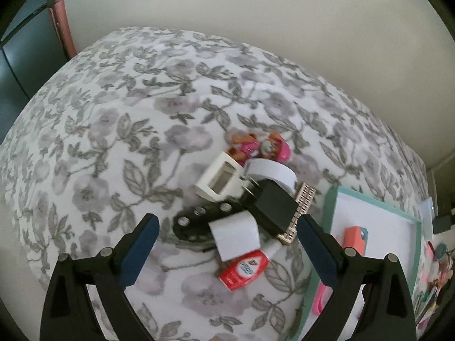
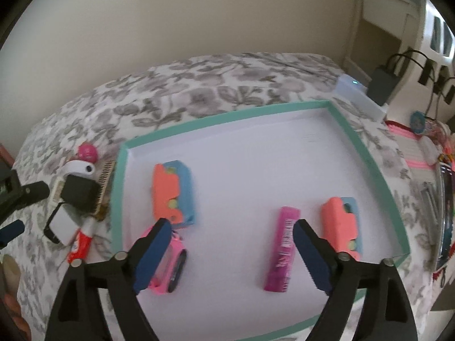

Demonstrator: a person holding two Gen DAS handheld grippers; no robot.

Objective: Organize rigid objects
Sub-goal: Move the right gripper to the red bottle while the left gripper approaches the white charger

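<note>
I count four items already lying apart inside the teal-rimmed tray (image 2: 366, 153): two orange-and-blue blocks (image 2: 172, 194), a magenta bar (image 2: 281, 248) and a pink toy car (image 2: 170, 264). Just left of the tray, the pile (image 1: 256, 207) of chargers, red tube and black strip is left to sort. My left gripper (image 1: 227, 241) and right gripper (image 2: 231, 248) both stand wide apart, holding nothing.

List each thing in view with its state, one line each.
Left gripper: open, empty, over the pile.
Right gripper: open, empty, over the tray.
Tray: on the bed, partly filled.
Pink car: in the tray.
Purple bar: flat in the tray.
Black charger: on top of the pile.
Red tube: lying on the bed, capped.
</note>
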